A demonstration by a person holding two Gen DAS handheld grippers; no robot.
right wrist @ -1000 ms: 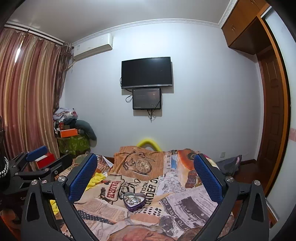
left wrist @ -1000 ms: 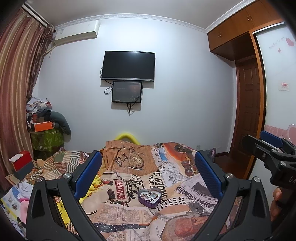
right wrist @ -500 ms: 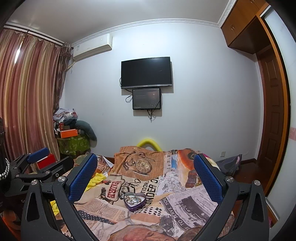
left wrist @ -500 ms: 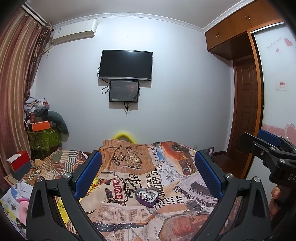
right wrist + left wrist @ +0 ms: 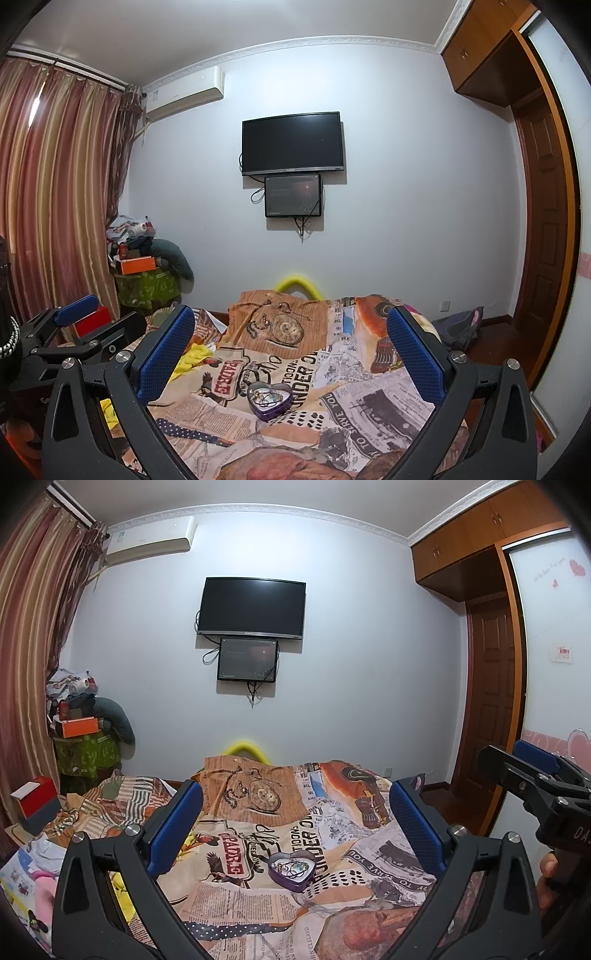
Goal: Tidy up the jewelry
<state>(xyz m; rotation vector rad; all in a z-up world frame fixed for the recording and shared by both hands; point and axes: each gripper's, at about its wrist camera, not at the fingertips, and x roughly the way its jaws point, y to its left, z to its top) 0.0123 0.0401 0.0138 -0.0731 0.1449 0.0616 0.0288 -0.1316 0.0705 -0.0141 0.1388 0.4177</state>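
A purple heart-shaped tin (image 5: 291, 870) holding tangled jewelry sits on the newspaper-print bedspread (image 5: 258, 897); it also shows in the right wrist view (image 5: 269, 400). My left gripper (image 5: 295, 827) is open and empty, held above the bed well short of the tin. My right gripper (image 5: 290, 350) is open and empty, likewise back from the tin. The right gripper also shows at the right edge of the left wrist view (image 5: 535, 775), and the left gripper at the left edge of the right wrist view (image 5: 85, 328).
A wall TV (image 5: 252, 607) with a smaller screen (image 5: 247, 659) below faces the bed. A pile of boxes and clothes (image 5: 79, 734) stands by the curtain at the left. A wooden door (image 5: 487, 716) and wardrobe are at the right.
Both views have shifted slightly; the tin sits a little lower-left in the left wrist view. Both grippers stay open and empty.
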